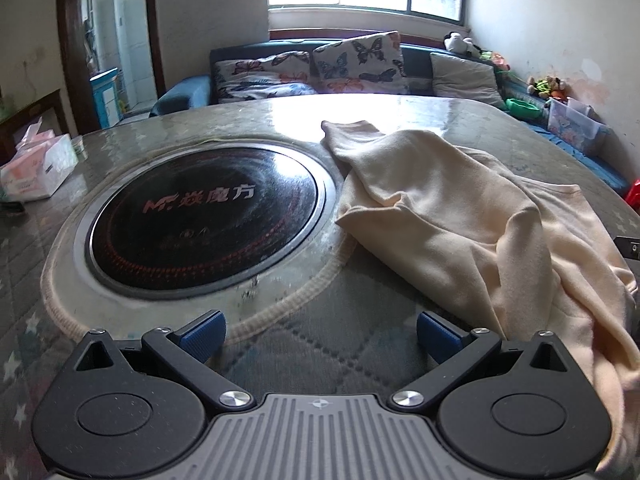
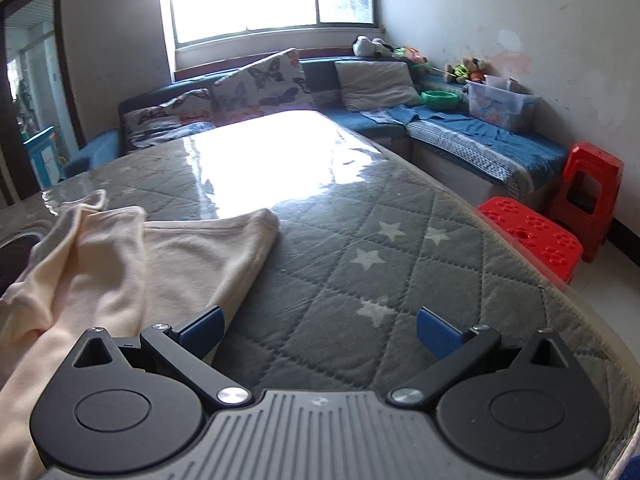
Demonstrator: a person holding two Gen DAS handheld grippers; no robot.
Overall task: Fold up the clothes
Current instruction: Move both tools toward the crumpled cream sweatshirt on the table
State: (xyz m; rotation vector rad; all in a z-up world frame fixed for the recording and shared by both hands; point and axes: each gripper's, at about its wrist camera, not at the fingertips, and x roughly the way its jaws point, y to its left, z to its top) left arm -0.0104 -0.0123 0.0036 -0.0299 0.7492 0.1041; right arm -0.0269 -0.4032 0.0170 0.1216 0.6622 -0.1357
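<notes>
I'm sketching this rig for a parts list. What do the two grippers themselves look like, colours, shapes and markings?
The left gripper and right gripper look identical: black linkage arms with silver pivot screws, rounded black housings with circular caps, a ribbed grey centre plate bearing a small crosshair mark, and ridged blue fingertips. No cables, sleeves or hands are visible.

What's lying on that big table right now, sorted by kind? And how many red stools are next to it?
Cream garment, crumpled on the table: 1
Tissue packs near the table's far left edge: 2
Built-in black round cooktop: 1
Red plastic stools on the floor beside the table: 2
Total: 6
</notes>
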